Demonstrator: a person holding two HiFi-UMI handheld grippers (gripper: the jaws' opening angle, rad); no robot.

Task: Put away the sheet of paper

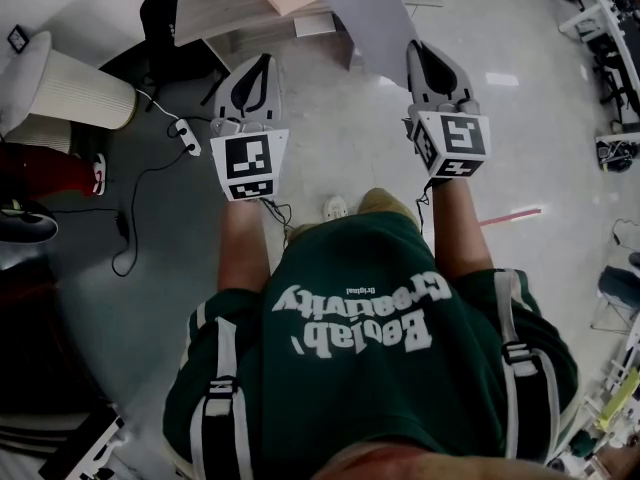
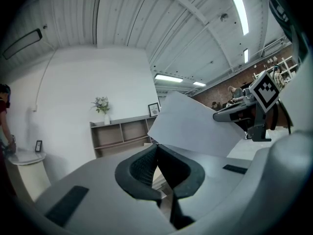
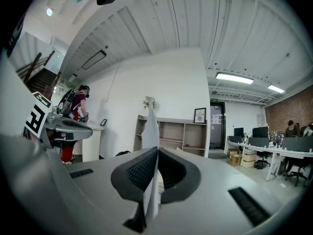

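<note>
The sheet of paper (image 1: 368, 16) is pale grey and stands up from my right gripper (image 1: 418, 50), which is shut on its lower edge. In the right gripper view the sheet (image 3: 150, 131) shows edge-on, pinched between the black pads (image 3: 142, 170). My left gripper (image 1: 262, 63) is held level beside it, about a hand's width to the left, with its jaws closed tip to tip and nothing between them. From the left gripper view the sheet (image 2: 195, 126) hangs beyond the closed tips (image 2: 156, 147), with the right gripper (image 2: 234, 112) at its right corner.
A wooden shelf unit (image 1: 250, 3) stands ahead on the floor, with a black chair (image 1: 160, 13) to its left. A white ribbed pedestal (image 1: 70, 88), a power strip with cables (image 1: 185, 133) and a person in red (image 3: 76, 106) are to the left. Office desks (image 3: 264, 148) line the right.
</note>
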